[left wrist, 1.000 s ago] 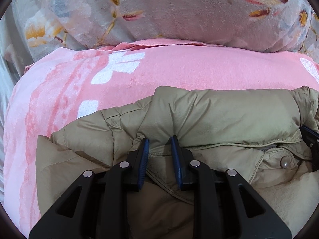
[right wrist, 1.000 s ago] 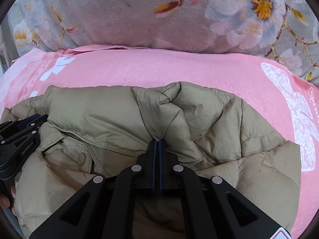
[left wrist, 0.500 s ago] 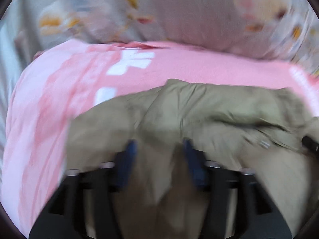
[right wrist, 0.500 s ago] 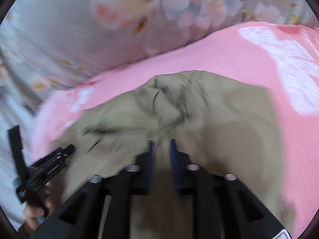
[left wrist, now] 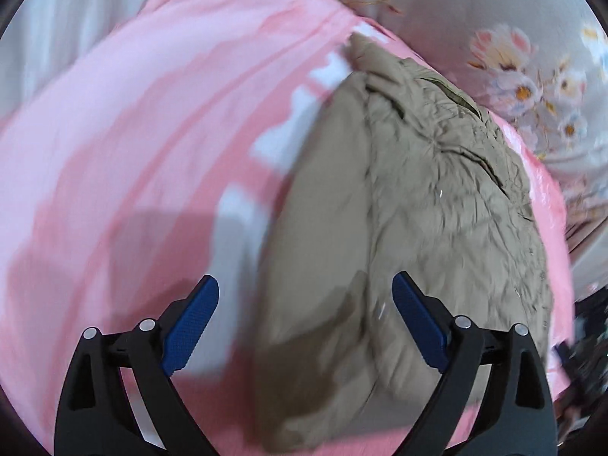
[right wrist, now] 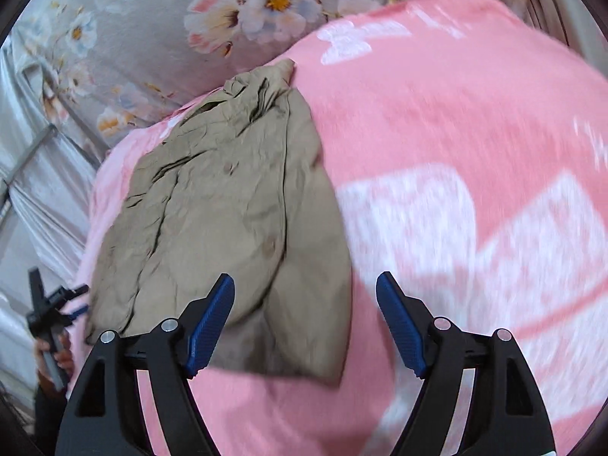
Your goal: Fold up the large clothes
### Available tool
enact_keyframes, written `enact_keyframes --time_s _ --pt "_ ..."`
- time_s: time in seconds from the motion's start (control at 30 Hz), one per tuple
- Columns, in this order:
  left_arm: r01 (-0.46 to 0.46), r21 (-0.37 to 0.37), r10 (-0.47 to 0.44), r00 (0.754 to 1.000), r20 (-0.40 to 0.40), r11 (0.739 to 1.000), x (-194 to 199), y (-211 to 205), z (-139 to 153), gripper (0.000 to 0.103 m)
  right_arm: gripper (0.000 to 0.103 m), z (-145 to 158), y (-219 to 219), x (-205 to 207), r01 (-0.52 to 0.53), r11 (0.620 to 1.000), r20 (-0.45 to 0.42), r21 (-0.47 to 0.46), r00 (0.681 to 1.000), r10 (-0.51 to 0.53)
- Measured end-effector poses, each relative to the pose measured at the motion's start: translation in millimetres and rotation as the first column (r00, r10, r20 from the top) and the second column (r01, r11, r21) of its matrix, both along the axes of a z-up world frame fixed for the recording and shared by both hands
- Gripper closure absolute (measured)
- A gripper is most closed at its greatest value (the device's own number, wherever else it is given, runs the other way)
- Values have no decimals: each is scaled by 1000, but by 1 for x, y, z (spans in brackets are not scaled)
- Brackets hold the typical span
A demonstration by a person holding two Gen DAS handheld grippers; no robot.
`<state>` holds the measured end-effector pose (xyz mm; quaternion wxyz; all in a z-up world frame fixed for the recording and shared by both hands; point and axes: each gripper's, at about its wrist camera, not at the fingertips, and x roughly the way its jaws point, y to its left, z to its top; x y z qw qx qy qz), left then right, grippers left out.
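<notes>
The left tongs [left wrist: 305, 319] stand wide apart with nothing clamped; their jaws have just been opening, and the blue pads [left wrist: 192, 326] hang above the scene without pressing on anything. Between and beyond them lies the khaki padded jacket [left wrist: 418, 197], with its near edge under the gap between the jaws. The right tongs [right wrist: 305, 313] are likewise spread and empty, their jaws also having just been opening; only the lower corner of the jacket [right wrist: 228, 205] shows beneath the left-hand pad, and the other pad is over bare blanket. The jacket rests folded into a long, narrow bundle on the pink blanket [right wrist: 437, 121], which carries white patterning and covers the bed. Its surface is wrinkled and a few snap buttons [right wrist: 269, 245] show along the front. The far end of the jacket reaches close to the grey floral bedding [right wrist: 159, 11] bunched behind the blanket. In the right wrist view the left tongs [right wrist: 57, 304] appear at the left edge, held by a hand [right wrist: 57, 357], just beside the jacket's near left corner. Both views are smeared by motion blur, most of all near the edges.
</notes>
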<state>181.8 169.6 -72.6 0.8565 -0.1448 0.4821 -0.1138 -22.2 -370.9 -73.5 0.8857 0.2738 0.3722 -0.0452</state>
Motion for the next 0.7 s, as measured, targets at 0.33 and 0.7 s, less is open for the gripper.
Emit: enact_keyframes --time_s 0.33,0.7 --pt "2 -123 -3 1000 -6 992 -34 -16 -11 44 47 -31 20 -11 25 977 71 211 997 -41" --pt "94 -113 -77 986 148 989 -98 5 72 101 100 49 42 -82 10 999 249 52 968 -23"
